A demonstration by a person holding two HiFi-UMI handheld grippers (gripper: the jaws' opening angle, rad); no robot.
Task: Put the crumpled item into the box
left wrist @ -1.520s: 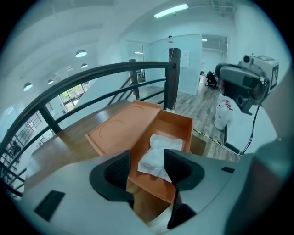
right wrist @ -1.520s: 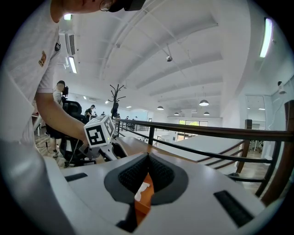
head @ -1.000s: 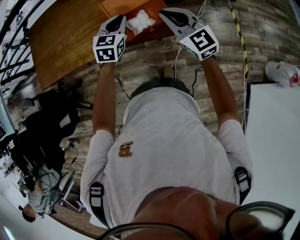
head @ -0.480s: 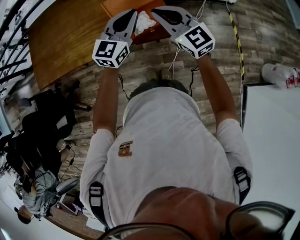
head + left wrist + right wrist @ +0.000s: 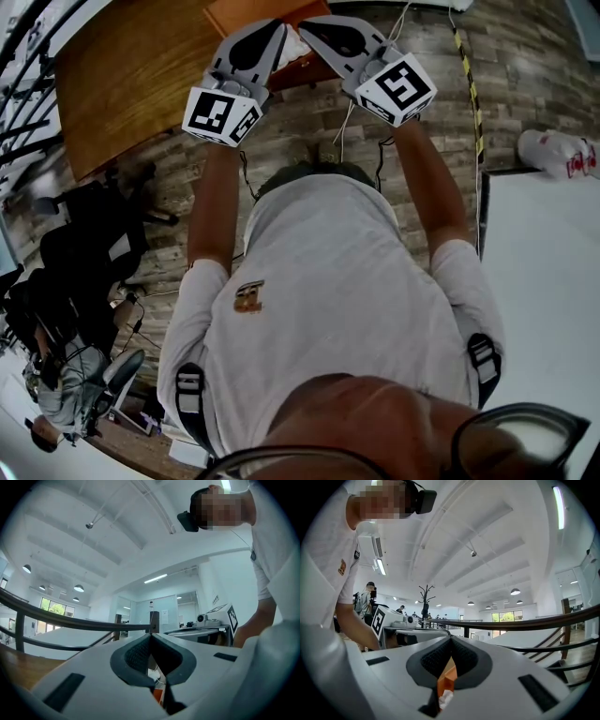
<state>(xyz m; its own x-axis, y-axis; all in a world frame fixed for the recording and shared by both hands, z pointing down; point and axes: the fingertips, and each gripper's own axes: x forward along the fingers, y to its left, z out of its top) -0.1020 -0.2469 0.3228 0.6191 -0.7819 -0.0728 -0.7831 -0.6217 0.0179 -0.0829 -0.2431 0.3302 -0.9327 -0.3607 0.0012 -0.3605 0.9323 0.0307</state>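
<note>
In the head view both grippers are held out over the orange box (image 5: 223, 13) on the brown wooden table (image 5: 122, 75). My left gripper (image 5: 278, 24) is shut with nothing between its pads. My right gripper (image 5: 303, 24) is shut and empty too, its tips almost touching the left one's. The two bodies hide the crumpled white item in this view. In the right gripper view, the gap under the closed pads (image 5: 451, 641) shows the box wall (image 5: 448, 677) and a bit of the crumpled item (image 5: 445, 699) below. The left gripper view shows its pads (image 5: 151, 638) meeting, with a sliver of orange box (image 5: 158, 695) beneath.
Wood-plank floor lies under the person, with cables (image 5: 349, 117) and a yellow-black tape line (image 5: 473, 75). A white table (image 5: 548, 281) fills the right side, with a white bag (image 5: 558, 150) beside it. Dark office chairs (image 5: 84, 253) stand at the left.
Both grippers have swung inward over the box until their tips nearly meet. They now cover the white crumpled item that lay in plain sight in the box a second ago.
</note>
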